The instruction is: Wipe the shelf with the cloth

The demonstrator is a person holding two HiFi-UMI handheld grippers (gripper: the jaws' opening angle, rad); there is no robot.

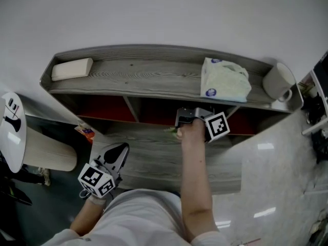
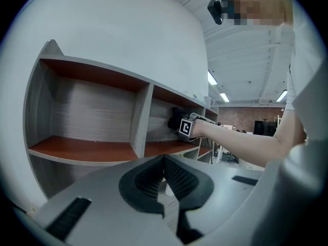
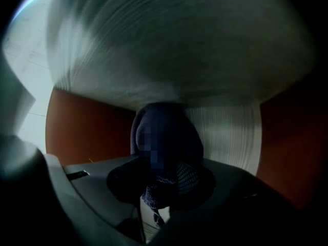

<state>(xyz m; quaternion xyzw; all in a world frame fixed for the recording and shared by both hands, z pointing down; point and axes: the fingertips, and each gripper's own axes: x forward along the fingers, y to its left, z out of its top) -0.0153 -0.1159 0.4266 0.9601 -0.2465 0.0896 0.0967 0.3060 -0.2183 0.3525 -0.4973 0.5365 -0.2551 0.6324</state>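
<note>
Cloth [image 3: 174,132] clamped in right claw [image 3: 163,181] inside a shelf [image 1: 154,70] compartment; left claw [image 2: 164,160] closed, empty.

Shelf [image 1: 143,75]: grey wood-grain boards, upright dividers, red-brown compartment interiors; it spans the upper centre of the head view. Cloth [image 3: 165,137]: dark blue, bunched, pinched in the right gripper [image 3: 163,183] at frame centre, inside a red-brown compartment.

There were two grippers, left gripper [image 2: 164,160] and right gripper [image 3: 164,184], one shelf [image 1: 154,73], one dark cloth [image 3: 169,119], one mug [image 1: 279,81], one white pack [image 1: 224,80], one pale block [image 1: 72,68].
</note>
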